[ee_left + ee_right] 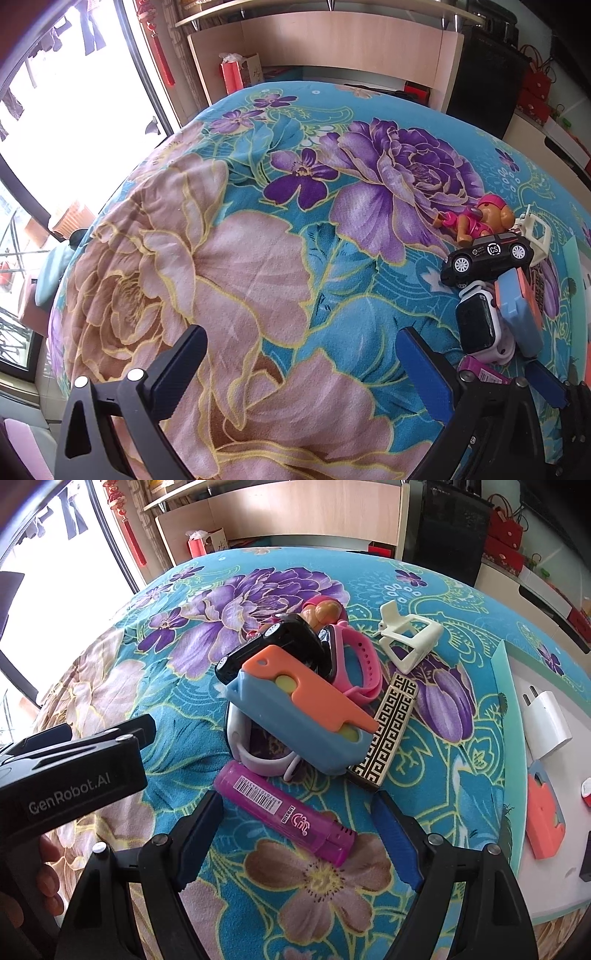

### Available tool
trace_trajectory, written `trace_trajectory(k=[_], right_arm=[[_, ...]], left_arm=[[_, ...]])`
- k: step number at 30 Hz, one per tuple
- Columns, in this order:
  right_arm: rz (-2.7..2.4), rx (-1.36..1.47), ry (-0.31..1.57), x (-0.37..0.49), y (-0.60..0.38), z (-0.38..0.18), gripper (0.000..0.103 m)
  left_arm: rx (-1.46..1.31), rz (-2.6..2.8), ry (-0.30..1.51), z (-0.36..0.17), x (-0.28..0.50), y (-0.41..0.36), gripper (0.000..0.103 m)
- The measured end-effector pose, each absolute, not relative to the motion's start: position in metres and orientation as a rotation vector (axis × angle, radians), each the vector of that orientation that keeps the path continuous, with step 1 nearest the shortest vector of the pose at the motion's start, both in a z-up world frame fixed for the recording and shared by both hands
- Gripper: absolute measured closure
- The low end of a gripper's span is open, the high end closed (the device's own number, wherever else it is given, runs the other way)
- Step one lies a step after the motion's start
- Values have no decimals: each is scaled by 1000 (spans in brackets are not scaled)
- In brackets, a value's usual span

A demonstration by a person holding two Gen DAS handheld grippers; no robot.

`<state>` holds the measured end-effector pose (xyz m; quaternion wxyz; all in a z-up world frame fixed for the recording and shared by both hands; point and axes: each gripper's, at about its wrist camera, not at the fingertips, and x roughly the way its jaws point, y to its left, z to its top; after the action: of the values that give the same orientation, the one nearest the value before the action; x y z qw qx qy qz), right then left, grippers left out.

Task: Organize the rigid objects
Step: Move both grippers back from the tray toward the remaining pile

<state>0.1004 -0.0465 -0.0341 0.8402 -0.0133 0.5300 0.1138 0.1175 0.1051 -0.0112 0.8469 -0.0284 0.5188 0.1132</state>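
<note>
My right gripper (297,836) points steeply downward with its two blue-padded fingers (197,836) spread wide, the pads pressing on nothing. My left gripper (301,369) tilts down at much the same angle, its jaws also set far apart with nothing clamped between them. In the right wrist view the left gripper's black body sits just off to the left, with the fingers of my left hand (46,880) wrapped around its handle.
</note>
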Motion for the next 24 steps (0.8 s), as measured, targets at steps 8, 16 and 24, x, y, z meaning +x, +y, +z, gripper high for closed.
trace_trajectory(k=[8,16,24], right_arm=[[204,-92,1145,97,-68,-34,20],[139,-93,1134,99,-82,-31,20],[221,-20,1128,96,-66,-28,20]], left_arm=[[-60,227,1098,-13,119,103,0],[-59,219,1096,-13,120,102,0],[-76,232,1098,-13,119,107,0]])
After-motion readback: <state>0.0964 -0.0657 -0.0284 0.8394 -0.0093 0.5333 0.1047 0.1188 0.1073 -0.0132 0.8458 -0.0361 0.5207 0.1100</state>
